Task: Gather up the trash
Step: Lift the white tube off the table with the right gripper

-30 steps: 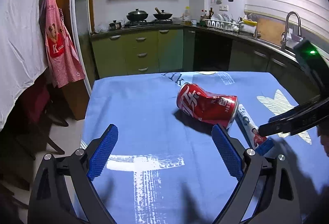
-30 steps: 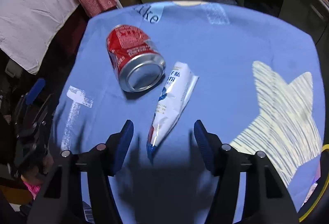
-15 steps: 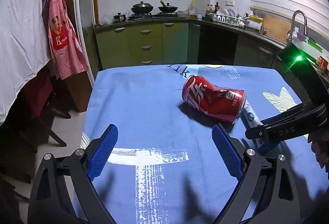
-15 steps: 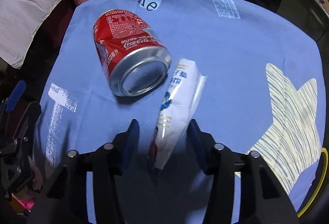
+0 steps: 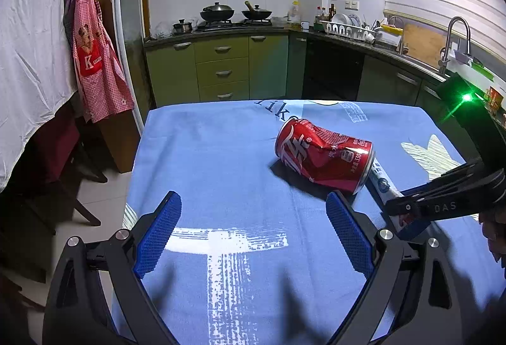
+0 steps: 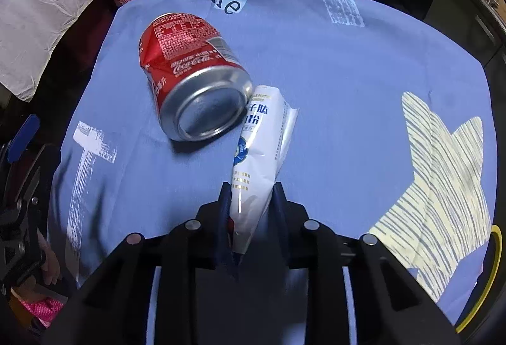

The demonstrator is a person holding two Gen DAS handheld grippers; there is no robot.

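Since a second ago the right gripper (image 6: pixel 249 202) has come forward and closed: its fingers, then spread either side of the white tube (image 6: pixel 262 148), now clamp the tube's near end. That tube lies on the blue cloth (image 6: pixel 332 66), its far end touching the rim of the dented red can (image 6: pixel 189 72), which lies on its side with its sealed silver base toward the right camera; what is inside either cannot be told. From the left view the can (image 5: pixel 322 155) sits ahead and to the right, well clear of the left gripper (image 5: pixel 253 234), whose blue pads (image 5: pixel 158 234) stand wide apart over the cloth, holding nothing. Beyond the table, green cabinets (image 5: pixel 221 69) carry pots (image 5: pixel 218 11).
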